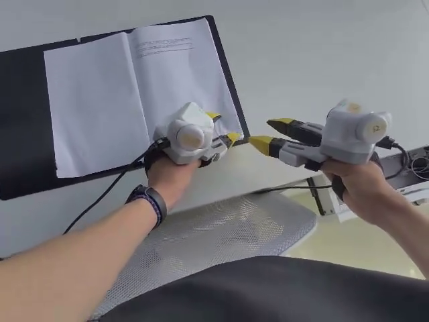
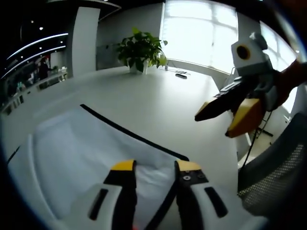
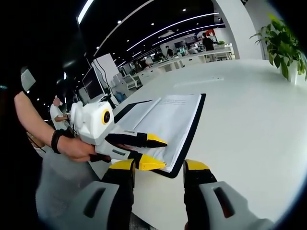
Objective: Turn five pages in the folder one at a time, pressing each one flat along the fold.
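I count one black folder on one white surface, open to two pages, a left page and a right page. Two grippers: my left gripper over the folder's near corner, my right gripper beside the folder. One potted plant stands beyond the folder.

1. Head view: soft, even daylight; the white desk is bright and shadows are faint.
2. Left gripper view: the windows burn out to white glare; the nearest page is blurred.
3. Right gripper view: dark ceiling with strip lights; fisheye bends lines near the edges.
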The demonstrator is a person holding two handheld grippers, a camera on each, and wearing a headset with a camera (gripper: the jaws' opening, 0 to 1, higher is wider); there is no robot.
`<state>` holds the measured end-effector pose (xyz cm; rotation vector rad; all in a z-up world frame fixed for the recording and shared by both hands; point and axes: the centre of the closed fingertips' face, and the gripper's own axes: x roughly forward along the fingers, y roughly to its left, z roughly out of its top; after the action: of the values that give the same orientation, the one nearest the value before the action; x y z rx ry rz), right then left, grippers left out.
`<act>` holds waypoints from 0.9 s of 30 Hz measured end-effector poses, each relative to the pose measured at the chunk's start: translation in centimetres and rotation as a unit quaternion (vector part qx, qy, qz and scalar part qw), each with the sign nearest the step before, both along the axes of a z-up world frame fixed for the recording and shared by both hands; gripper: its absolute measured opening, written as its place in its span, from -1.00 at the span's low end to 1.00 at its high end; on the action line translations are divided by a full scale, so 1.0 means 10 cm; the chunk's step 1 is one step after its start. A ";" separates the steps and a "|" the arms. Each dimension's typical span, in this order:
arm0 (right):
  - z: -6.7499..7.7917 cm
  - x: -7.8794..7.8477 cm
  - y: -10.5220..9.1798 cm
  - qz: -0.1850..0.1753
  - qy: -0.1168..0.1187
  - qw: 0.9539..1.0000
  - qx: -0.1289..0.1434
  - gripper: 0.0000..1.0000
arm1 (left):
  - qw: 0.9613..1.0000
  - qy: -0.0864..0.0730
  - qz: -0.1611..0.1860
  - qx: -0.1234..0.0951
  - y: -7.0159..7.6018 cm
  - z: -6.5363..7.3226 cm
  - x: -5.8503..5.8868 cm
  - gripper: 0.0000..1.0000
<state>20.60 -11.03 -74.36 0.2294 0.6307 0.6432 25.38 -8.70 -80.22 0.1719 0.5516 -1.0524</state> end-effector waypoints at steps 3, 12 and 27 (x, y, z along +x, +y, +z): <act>-0.02 0.01 0.02 0.016 0.002 1.000 -0.008 -0.24 | 1.000 -0.021 -0.006 0.013 0.00 -0.02 -0.02 -0.43; 0.01 0.07 0.03 0.038 -0.003 0.999 -0.011 -0.25 | 0.998 -0.058 0.018 0.030 0.01 -0.04 0.03 -0.64; -0.03 0.09 0.03 0.052 0.004 0.999 -0.010 -0.26 | 0.991 -0.113 -0.005 0.077 -0.03 -0.02 0.01 -0.93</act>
<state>21.45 -10.70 -74.63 0.1821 0.6597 0.7369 25.49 -9.03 -80.44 0.4244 0.4271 -0.9840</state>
